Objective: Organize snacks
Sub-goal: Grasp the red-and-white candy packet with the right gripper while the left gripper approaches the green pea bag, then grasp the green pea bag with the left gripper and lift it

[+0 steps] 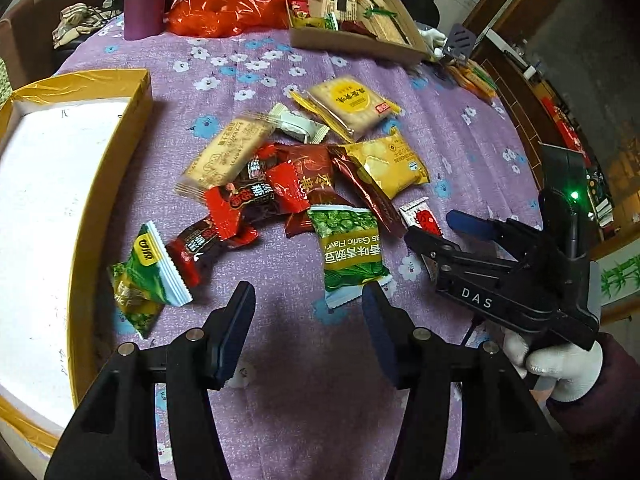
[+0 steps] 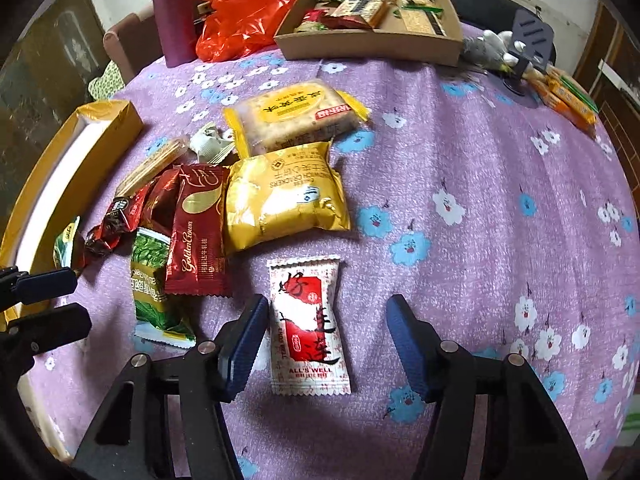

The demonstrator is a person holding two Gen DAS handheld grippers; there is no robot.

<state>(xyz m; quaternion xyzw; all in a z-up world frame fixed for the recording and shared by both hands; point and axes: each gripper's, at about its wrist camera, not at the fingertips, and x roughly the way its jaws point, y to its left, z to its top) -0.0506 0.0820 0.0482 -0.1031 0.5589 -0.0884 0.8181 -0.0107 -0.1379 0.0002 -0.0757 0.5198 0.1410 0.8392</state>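
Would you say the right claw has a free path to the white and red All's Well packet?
Probably yes: the right claw stands open astride the All's Well packet, which lies alone on the cloth.

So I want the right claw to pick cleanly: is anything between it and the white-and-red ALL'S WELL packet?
Nothing visible. The right claw is open and empty, with the ALL'S WELL packet lying flat on the purple cloth between its fingers. The nearest neighbour, the Golden Crown packet, lies apart to the packet's left.
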